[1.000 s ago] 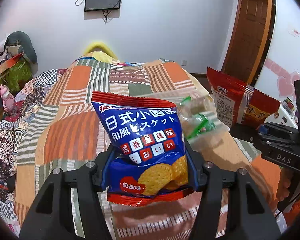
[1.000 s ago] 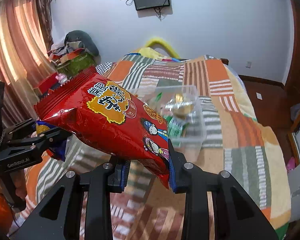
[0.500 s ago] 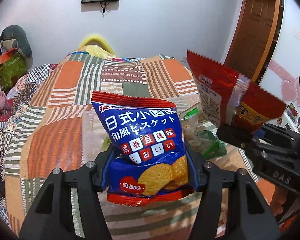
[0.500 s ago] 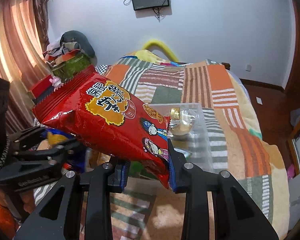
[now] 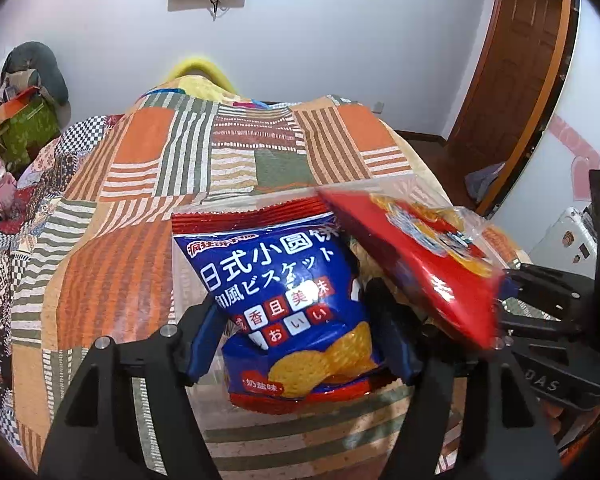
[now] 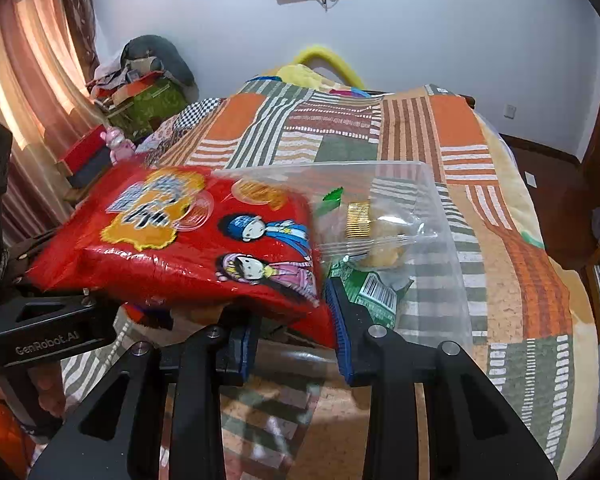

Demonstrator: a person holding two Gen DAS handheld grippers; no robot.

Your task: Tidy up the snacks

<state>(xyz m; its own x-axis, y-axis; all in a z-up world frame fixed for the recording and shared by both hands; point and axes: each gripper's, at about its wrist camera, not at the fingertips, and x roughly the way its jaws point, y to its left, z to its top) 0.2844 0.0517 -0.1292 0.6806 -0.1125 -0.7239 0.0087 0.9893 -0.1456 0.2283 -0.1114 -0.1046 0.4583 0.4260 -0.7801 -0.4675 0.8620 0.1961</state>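
Observation:
A blue biscuit bag point(image 5: 292, 300) stands tilted between the fingers of my left gripper point(image 5: 294, 320). The jaws are opening and the pads no longer squeeze it. The bag sits low inside a clear plastic box point(image 6: 452, 280) on the bed. My right gripper point(image 6: 292, 320) is shut on the lower corner of a red snack bag point(image 6: 200, 240). That red snack bag point(image 5: 420, 264) lies tipped flat and blurred over the box, beside the blue one. A clear pastry packet point(image 6: 380, 236) and a green packet point(image 6: 374, 288) lie in the box.
A patchwork quilt point(image 5: 140, 160) covers the bed under the box. A clutter pile point(image 6: 140, 92) and curtains point(image 6: 28, 80) stand at the left. A wooden door point(image 5: 520, 60) is at the right. A hand point(image 6: 48, 392) holds the left gripper's handle.
Both grippers came down over the clear box. The left jaws widened and the blue bag slumped lower. The red bag swung from upright to flat, towards the blue bag.

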